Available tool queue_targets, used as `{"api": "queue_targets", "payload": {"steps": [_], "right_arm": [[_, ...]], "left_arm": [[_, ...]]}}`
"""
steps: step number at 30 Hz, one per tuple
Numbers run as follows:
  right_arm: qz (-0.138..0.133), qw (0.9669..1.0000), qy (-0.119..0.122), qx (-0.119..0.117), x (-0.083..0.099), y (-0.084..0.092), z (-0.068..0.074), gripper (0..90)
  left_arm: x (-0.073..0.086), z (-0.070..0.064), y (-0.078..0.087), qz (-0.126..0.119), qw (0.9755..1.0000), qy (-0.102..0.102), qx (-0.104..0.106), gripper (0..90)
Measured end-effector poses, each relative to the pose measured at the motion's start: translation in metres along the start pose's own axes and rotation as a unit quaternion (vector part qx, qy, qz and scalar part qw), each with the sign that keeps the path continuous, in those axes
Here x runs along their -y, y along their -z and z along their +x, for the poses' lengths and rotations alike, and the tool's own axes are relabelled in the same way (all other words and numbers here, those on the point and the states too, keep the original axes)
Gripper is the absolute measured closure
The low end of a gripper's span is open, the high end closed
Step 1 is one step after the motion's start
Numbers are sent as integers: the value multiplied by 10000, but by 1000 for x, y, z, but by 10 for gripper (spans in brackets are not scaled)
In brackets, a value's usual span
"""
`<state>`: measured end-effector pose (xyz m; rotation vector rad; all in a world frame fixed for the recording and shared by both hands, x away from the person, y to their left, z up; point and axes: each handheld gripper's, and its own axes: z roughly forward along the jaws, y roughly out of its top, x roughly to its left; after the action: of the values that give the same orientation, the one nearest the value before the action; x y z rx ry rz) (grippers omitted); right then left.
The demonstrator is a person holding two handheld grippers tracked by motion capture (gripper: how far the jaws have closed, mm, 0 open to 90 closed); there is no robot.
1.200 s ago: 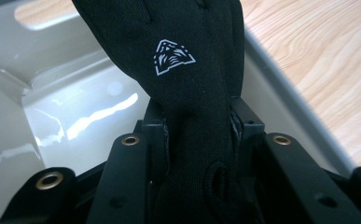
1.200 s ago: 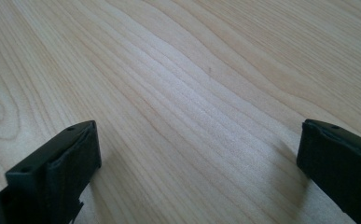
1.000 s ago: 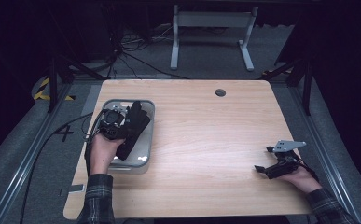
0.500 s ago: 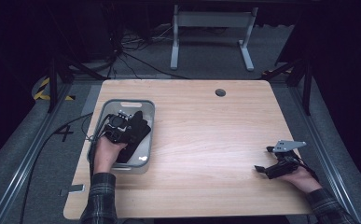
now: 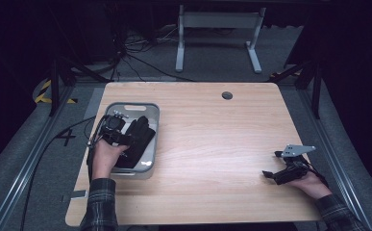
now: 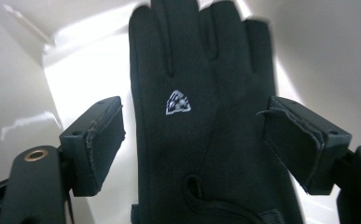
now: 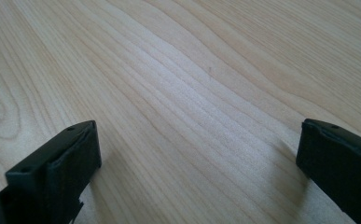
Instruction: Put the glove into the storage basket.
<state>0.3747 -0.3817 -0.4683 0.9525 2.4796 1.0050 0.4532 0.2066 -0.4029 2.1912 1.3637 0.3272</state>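
A black glove [image 5: 138,139] lies flat in a grey bin [image 5: 130,107] at the table's left side. In the left gripper view the glove [image 6: 201,116] shows a small white logo, and its fingers point away from the camera. My left gripper [image 5: 126,139] hovers just over it. Its jaws have just been opening and now stand apart on either side of the glove [image 6: 194,135], with the pads off the fabric. My right gripper [image 5: 271,164] rests low at the table's front right, open over bare wood [image 7: 199,149] with nothing between its jaws.
The wooden table [image 5: 212,144] has a round cable hole [image 5: 227,95] near its far edge. A black cable [image 5: 49,154] trails off the left side to the floor. A metal stand [image 5: 217,33] is on the floor beyond the table.
The left gripper's jaws have spread and let go of the glove, which now lies in the bin. The left hand shifted slightly. The right gripper has not moved.
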Motion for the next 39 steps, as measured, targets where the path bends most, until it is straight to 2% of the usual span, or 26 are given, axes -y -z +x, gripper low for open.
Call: {"api": "queue_targets", "payload": {"steps": [5, 9, 12, 21, 30, 39], "right_arm": [[1, 10000, 1, -1, 0, 0, 0, 1], [0, 10000, 0, -1, 0, 0, 0, 1], [0, 10000, 0, -2, 0, 0, 0, 1], [0, 10000, -1, -1, 0, 0, 0, 1], [2, 10000, -4, 0, 0, 0, 0, 1], [-2, 10000, 5, -24, 0, 0, 0, 2]], "left_arm": [[-7, -11, 10, -169, 9998, -124, 30, 200], [-13, -22, 17, -360, 9990, -207, 155, 195], [-19, -34, 24, -599, 9975, -257, 272, 195], [-36, -72, 35, -897, 9919, -618, 660, 193], [-48, -112, 30, -1022, 9860, -851, 1010, 185], [-51, -153, 12, -1084, 9808, -1105, 1188, 151]]}}
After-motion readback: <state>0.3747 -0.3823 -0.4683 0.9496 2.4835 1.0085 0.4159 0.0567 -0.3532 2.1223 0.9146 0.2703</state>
